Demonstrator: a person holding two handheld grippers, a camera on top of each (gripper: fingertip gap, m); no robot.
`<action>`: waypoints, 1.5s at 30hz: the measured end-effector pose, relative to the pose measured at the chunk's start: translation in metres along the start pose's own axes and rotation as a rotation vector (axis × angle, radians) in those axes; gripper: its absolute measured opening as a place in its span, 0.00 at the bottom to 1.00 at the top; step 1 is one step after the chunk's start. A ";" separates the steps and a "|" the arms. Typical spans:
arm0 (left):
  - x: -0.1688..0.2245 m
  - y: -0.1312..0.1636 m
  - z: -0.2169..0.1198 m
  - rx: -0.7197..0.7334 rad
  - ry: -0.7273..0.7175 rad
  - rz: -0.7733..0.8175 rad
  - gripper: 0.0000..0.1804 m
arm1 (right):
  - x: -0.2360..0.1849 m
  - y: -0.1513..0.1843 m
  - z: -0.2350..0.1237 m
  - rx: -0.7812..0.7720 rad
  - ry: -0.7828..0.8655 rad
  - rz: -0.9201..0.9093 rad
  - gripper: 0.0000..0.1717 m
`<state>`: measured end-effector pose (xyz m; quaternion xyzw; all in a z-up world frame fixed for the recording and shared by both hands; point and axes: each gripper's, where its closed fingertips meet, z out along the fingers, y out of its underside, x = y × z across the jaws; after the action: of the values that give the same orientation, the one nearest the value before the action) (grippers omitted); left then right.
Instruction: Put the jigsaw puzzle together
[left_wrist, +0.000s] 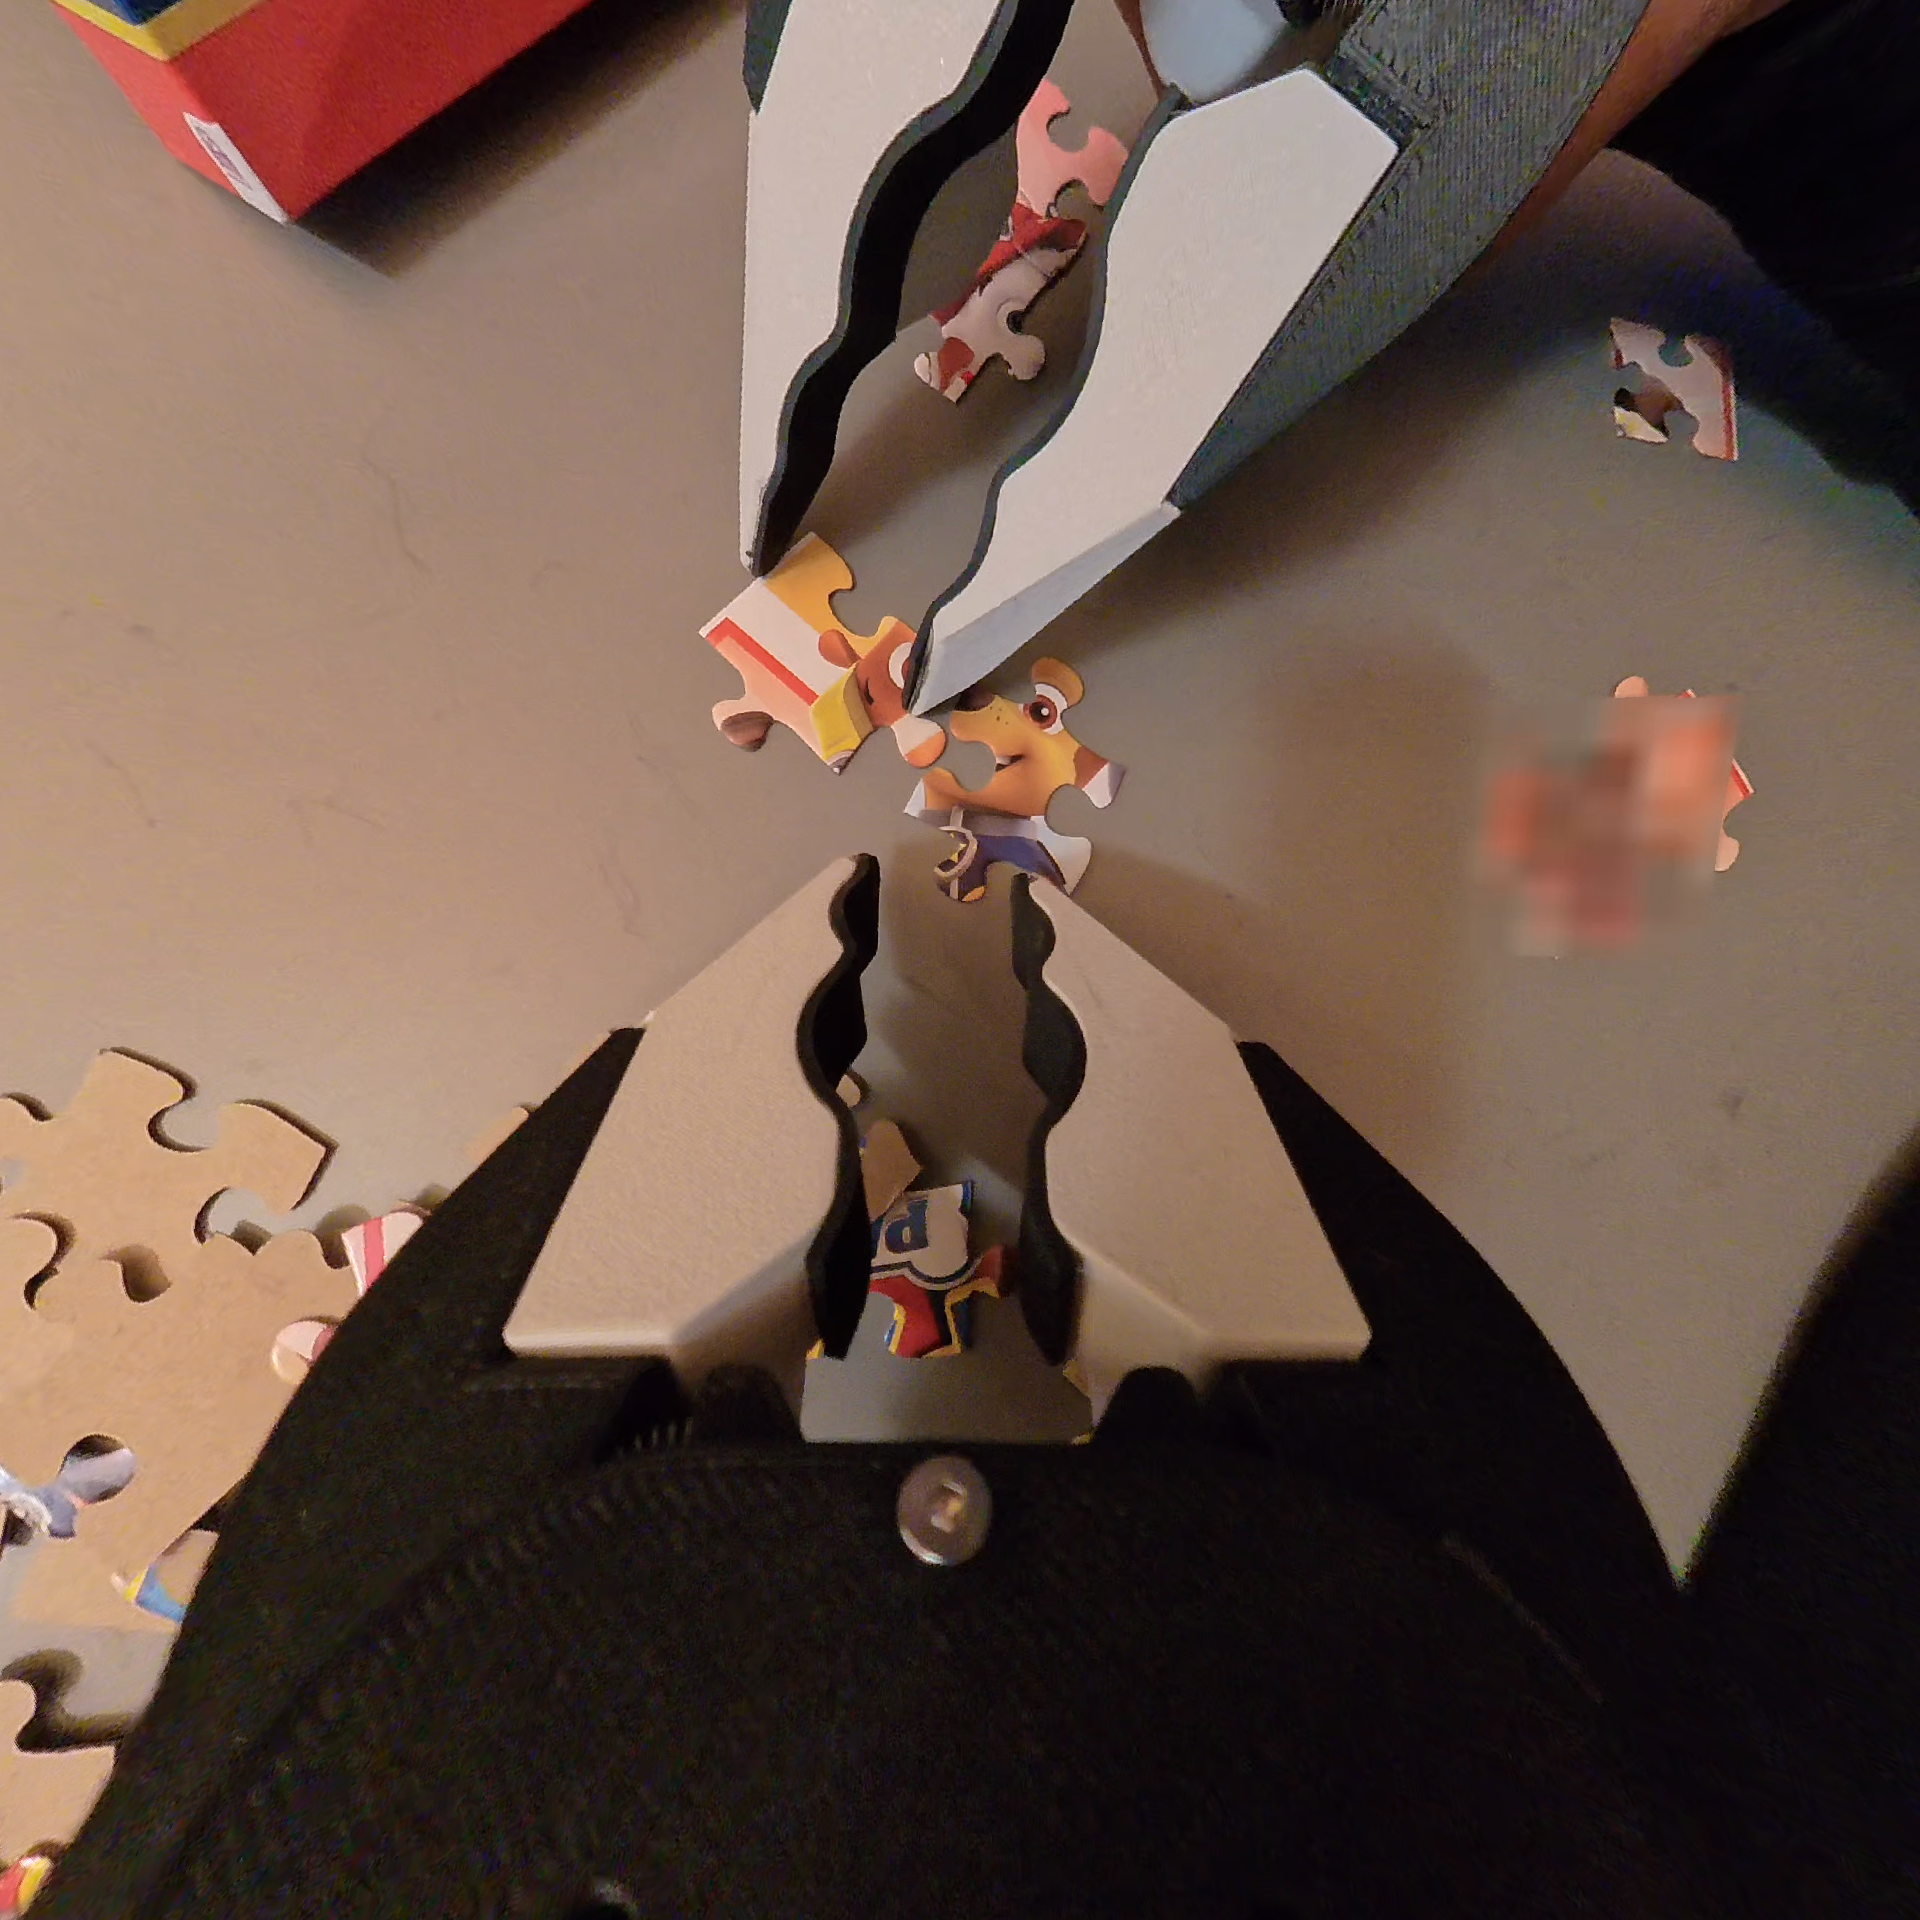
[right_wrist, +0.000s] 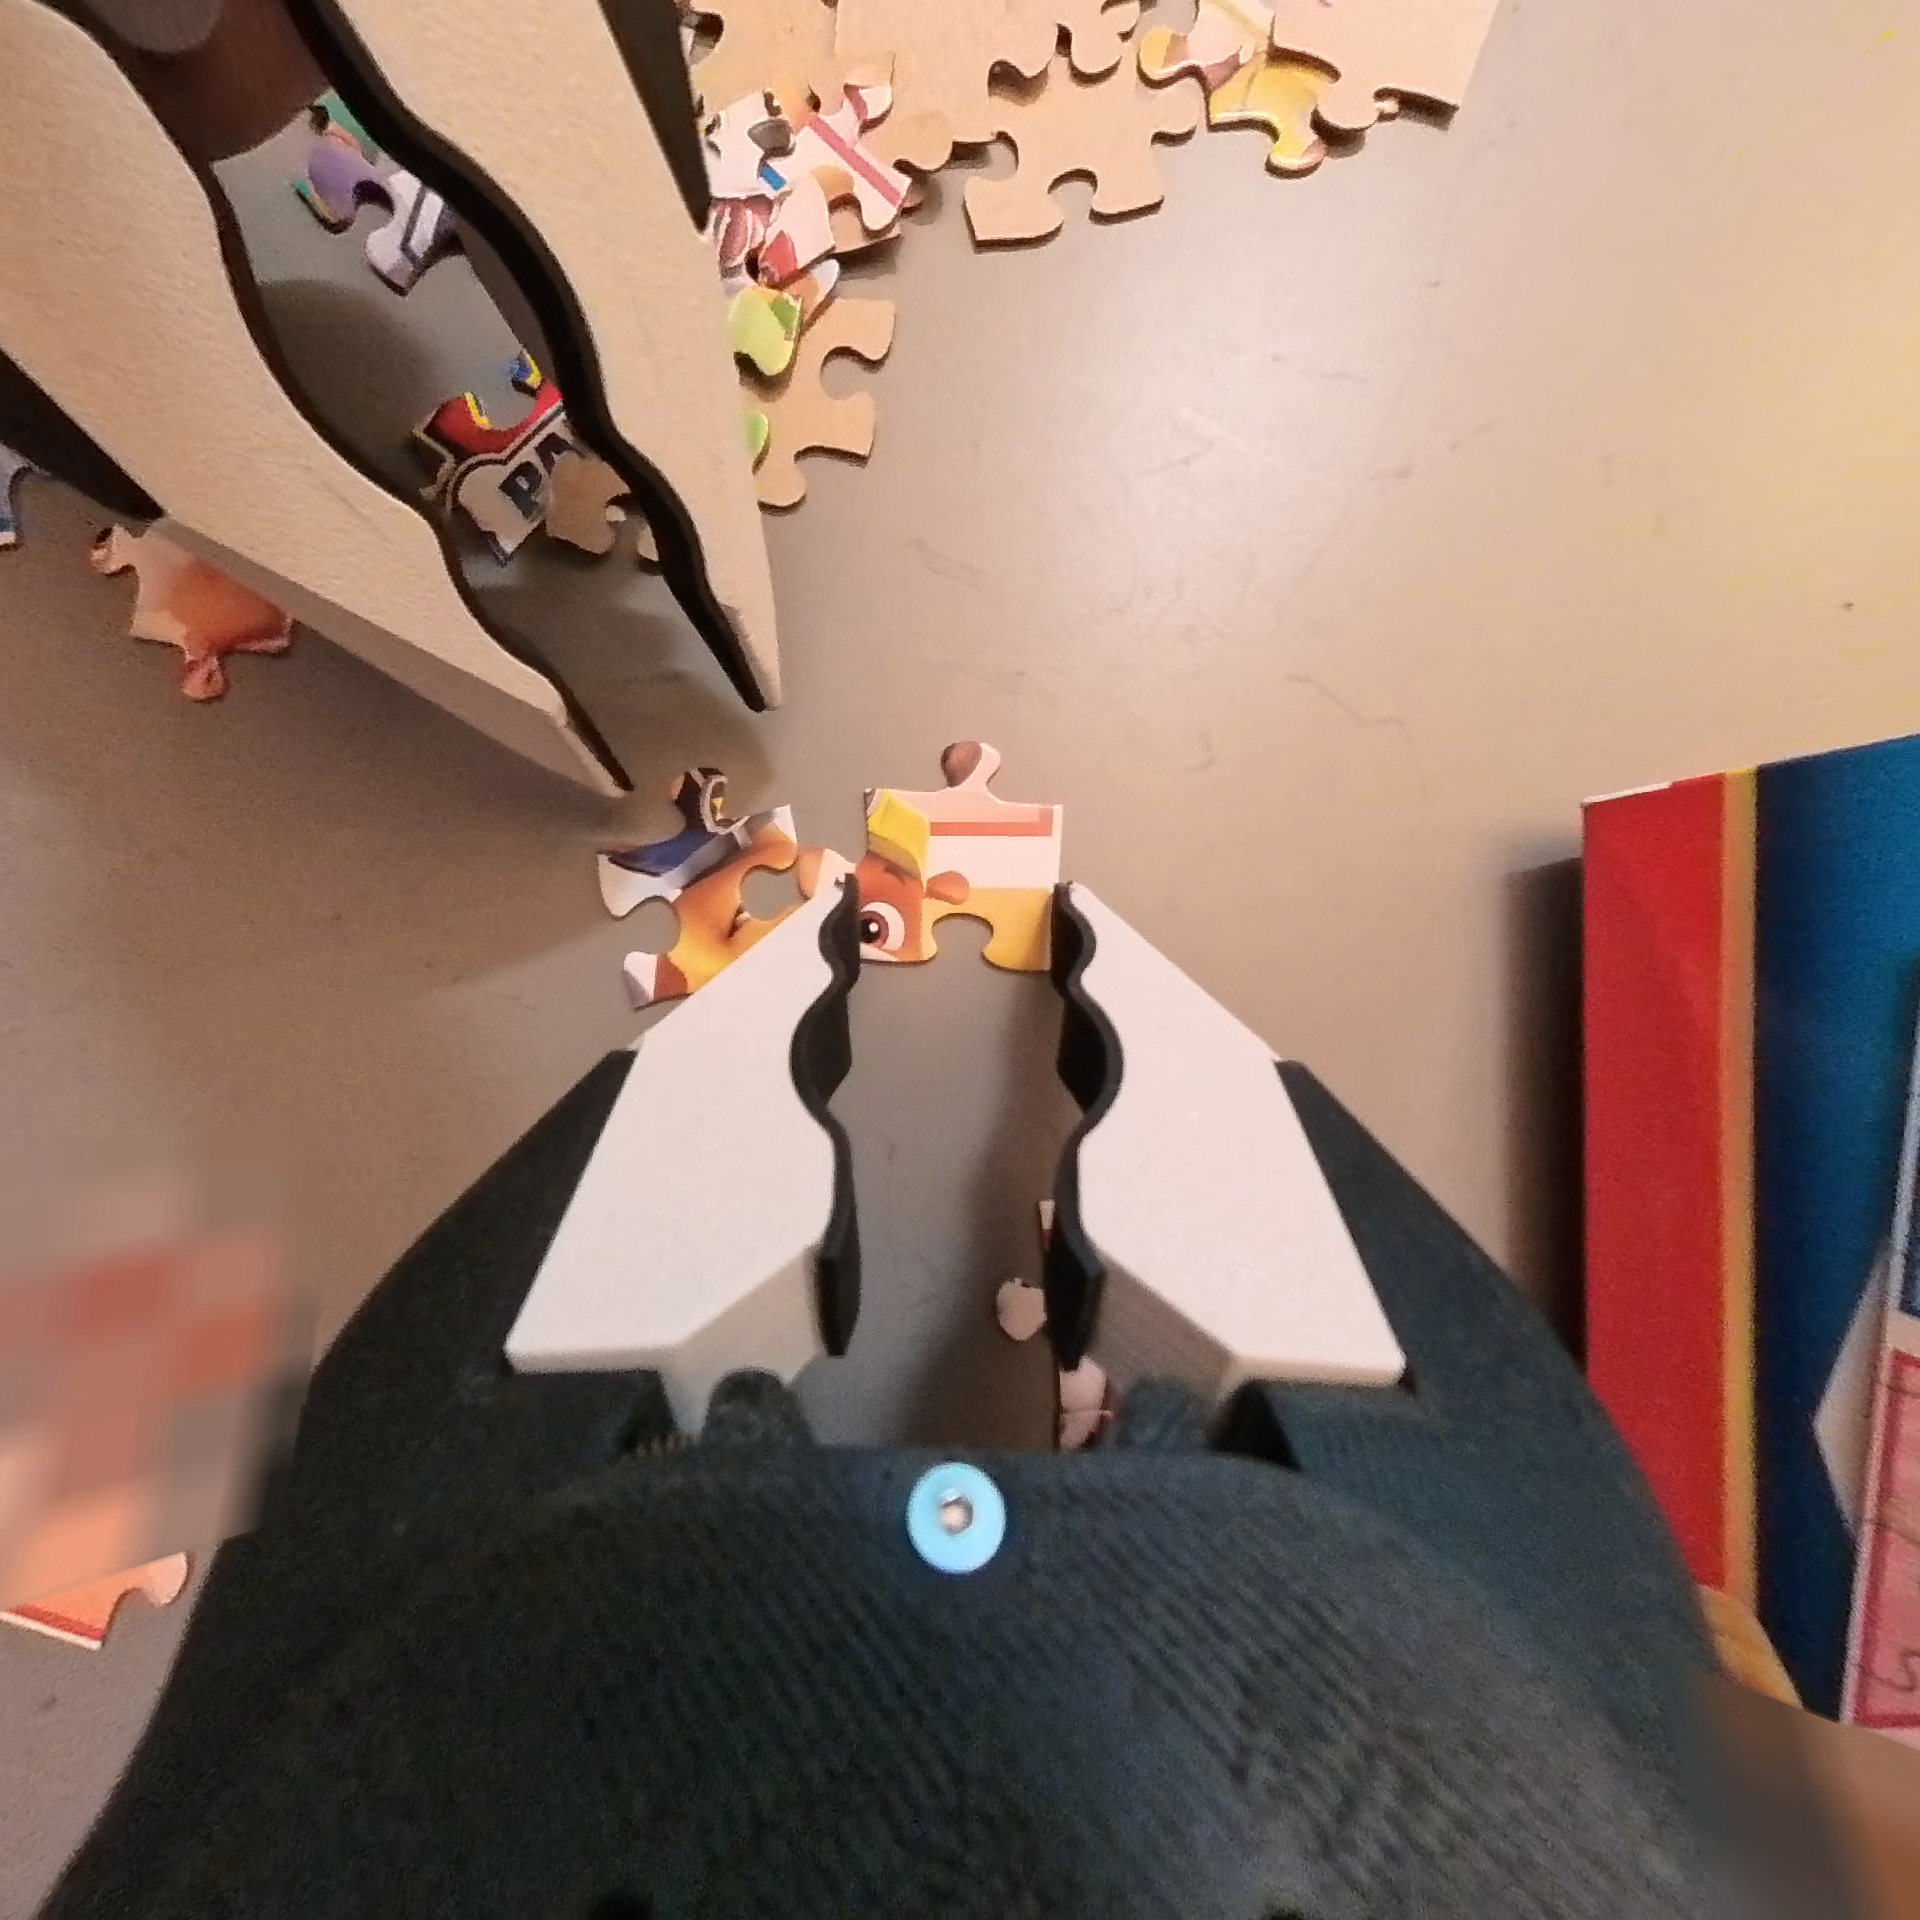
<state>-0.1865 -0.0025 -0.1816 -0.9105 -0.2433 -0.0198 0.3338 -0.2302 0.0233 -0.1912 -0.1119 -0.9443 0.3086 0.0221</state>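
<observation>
The broad grey-beige surface (left_wrist: 416, 727) carried a red cardboard box with blue and yellow panels (right_wrist: 1714, 1143) at one edge. Well apart from it lay a patch of joined brown cardboard puzzle pieces lying face down (left_wrist: 125, 1247), with loose printed pieces scattered around it.

Over the middle, the two tools met tip to tip. The right hand-held gripper (right_wrist: 956, 904) had its jaws closed narrowly on the side edges of a white, yellow and orange printed puzzle piece (right_wrist: 966, 852), a dark pad against each edge, low at the surface. The left hand-held gripper (left_wrist: 940, 878) stood at a narrow gap with nothing between its fingers. Its tip sat just beside an orange cartoon-dog puzzle piece with a blue collar (left_wrist: 1023, 769), which lay flat.

The gripped piece's rounded tab sat right at the dog piece's socket, but the two looked unjoined, with a sliver of surface between them.
</observation>
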 end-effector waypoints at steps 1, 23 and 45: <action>0.000 0.000 0.000 0.000 0.001 -0.001 0.12 | 0.000 0.000 0.000 0.001 0.002 0.001 0.20; 0.023 0.010 0.011 -0.035 0.020 0.013 0.12 | -0.042 0.022 -0.053 0.169 0.081 0.197 0.14; 0.032 0.004 0.015 0.046 0.021 -0.108 0.14 | -0.052 0.032 -0.023 0.091 0.067 0.156 0.29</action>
<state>-0.1582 0.0178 -0.1893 -0.8879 -0.2889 -0.0417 0.3556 -0.1709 0.0499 -0.1899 -0.1943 -0.9165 0.3479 0.0345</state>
